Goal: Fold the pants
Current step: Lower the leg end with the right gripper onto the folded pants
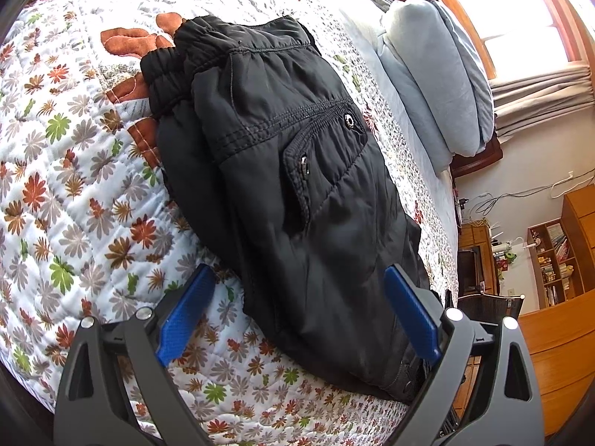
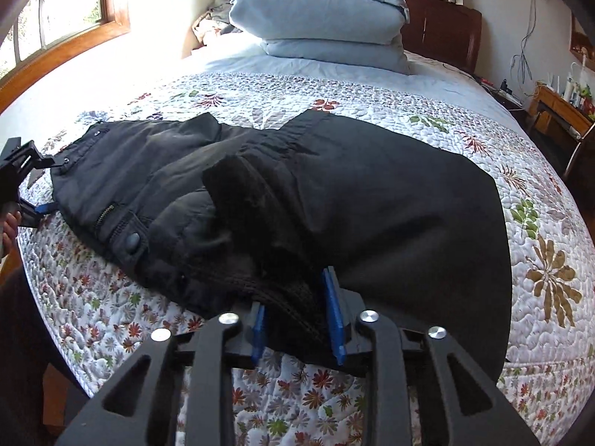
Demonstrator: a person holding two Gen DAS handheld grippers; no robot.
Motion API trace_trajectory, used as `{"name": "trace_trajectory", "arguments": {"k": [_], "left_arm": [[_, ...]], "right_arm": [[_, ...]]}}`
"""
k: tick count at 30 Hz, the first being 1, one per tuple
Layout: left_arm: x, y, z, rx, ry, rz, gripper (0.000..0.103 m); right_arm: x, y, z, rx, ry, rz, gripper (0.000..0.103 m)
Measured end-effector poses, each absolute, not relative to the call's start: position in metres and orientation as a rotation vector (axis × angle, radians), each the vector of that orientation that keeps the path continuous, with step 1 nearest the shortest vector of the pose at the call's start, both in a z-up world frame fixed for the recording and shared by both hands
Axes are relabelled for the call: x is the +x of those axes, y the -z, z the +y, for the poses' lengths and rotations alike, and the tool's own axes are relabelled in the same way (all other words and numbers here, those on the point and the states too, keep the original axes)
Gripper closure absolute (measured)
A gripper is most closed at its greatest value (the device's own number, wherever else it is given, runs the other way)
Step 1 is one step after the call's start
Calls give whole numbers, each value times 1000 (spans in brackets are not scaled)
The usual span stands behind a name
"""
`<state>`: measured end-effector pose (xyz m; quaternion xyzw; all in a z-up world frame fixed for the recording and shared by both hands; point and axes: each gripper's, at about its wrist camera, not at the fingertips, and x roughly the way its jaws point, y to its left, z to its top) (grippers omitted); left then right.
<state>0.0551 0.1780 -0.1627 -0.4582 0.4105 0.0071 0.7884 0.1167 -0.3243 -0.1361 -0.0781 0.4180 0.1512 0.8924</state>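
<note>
On the bed's white quilted bedspread with its printed leaves and flowers (image 1: 74, 193) lie the black padded pants (image 1: 297, 193), folded into a thick bundle. The left wrist view shows their elastic waistband, a snap button and a zipped pocket, with the left hand-held gripper (image 1: 297, 312) spread wide, its blue fingers (image 1: 186, 316) set on either side of the bundle's near end and pinching nothing. The right wrist view alone shows the right hand-held gripper (image 2: 297, 316) drawn narrow on a dark ribbed edge of the pants, and the left hand-held gripper small at the bundle's far left end. No writing or brand can be read on the pants. Two pale blue pillows (image 2: 319, 18) are stacked at the dark wooden headboard (image 2: 442, 29); a wood-framed window (image 1: 509, 11) glares bright, and an orange wooden shelf unit with books (image 1: 554, 260) stands by the wall.
</note>
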Motion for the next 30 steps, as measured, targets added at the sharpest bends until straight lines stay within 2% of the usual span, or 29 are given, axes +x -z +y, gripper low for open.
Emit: {"name": "trace_trajectory", "arguments": {"k": [3,5,12,15,19,22,24,26,28,30], "left_arm": [[57,163,176,-979,-12,884,9],[58,163,175,-971,-13,886,9],[61,162,168,-962,-16,886,7],[62,162,167,-967,-14,883,7],[61,163,167,-967,-12,883,7],[61,163,167,-965,-9,883,7],[61,164,168,-966,-6,881,6],[61,164,168,-965,-4,881,6],[62,164,168,-964,-4,881,5],[63,163,167,-960,-3,882,5]], "right_arm": [[105,126,-326,-129,-346,872,58],[94,115,-326,-84,-408,857,28],[78,91,-288,-252,-454,727,28],[87,101,-270,-321,-457,729,32],[101,114,-263,-333,-432,750,49],[113,115,-273,-253,-410,771,54],[119,114,-279,-196,-432,781,62],[120,111,-281,-175,-442,774,84],[120,108,-279,-193,-426,759,90],[120,104,-278,-187,-434,757,91]]}}
